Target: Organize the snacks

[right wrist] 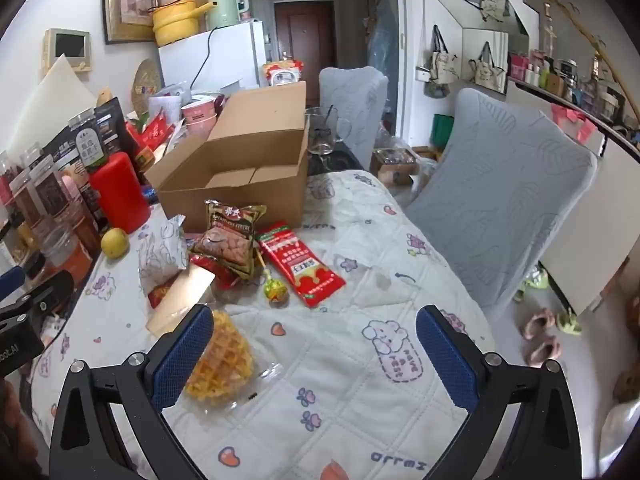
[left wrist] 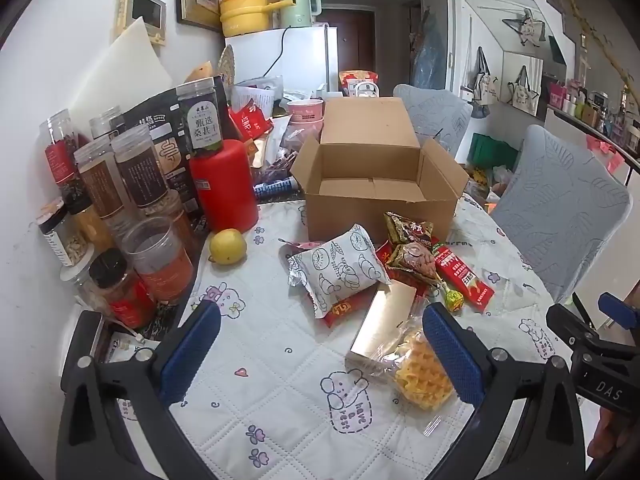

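Quilted white cloth printed with bears and flowers (right wrist: 360,264) covers the tabletop, whose right edge drops toward two grey-covered chairs (right wrist: 516,208) and the floor. Beyond both pairs of fingers stands an open brown cardboard box (left wrist: 380,184), empty inside. Left of the left gripper (left wrist: 320,356), jars and a red cylinder (left wrist: 224,184) crowd the wall side. Mixed snack packets (left wrist: 348,268) lie piled between the box and the fingers, and a clear-wrapped golden waffle (right wrist: 220,360) lies just beside the right gripper's (right wrist: 316,356) left finger. Both pairs of fingers are spread wide, holding nothing, over bare cloth.
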`<state>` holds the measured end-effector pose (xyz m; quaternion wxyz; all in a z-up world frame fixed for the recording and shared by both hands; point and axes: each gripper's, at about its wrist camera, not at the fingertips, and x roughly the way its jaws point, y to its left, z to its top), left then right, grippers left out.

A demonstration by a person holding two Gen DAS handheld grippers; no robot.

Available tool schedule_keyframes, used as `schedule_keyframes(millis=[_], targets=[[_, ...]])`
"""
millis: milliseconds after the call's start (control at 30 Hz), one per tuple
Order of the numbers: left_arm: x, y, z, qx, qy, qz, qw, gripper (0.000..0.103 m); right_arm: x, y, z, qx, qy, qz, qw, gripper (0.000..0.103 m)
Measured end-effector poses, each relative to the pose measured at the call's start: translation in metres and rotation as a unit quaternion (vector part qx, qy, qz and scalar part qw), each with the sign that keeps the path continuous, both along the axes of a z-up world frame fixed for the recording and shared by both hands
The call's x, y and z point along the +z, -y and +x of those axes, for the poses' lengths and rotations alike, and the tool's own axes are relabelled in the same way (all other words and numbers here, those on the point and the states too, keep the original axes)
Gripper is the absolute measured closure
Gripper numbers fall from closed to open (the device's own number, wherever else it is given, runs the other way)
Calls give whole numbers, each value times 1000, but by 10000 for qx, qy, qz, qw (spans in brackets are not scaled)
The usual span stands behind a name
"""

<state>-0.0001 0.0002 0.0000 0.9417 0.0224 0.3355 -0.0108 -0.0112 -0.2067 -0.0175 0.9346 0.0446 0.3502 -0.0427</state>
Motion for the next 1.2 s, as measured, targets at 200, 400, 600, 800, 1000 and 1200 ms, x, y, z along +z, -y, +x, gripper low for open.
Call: schedule_keyframes(millis=[200, 400, 600, 800, 1000, 1200], targets=[[2, 2, -4, -71, -13, -66, 10000, 0, 0, -1, 0, 0, -11, -7, 10000, 0], [-4, -4, 1, -132, -14, -238, 9996, 0, 3, -4, 0, -7, 8, -49, 10000, 0], [-5, -9, 8, -151, -71, -321, 9993, 0, 3, -6, 2, -18, 12, -55, 10000, 0], [-9, -12, 11, -142, -160, -358, 9991, 0, 3, -6, 1, -22, 27, -52, 10000, 0], [-11, -13, 13, -164, -239, -418, 9987, 0, 3, -6, 0, -52, 40, -58, 10000, 0], [-10, -13, 14, -187, -249, -437, 9986, 0, 3, -5, -1, -60, 47, -61, 10000, 0]])
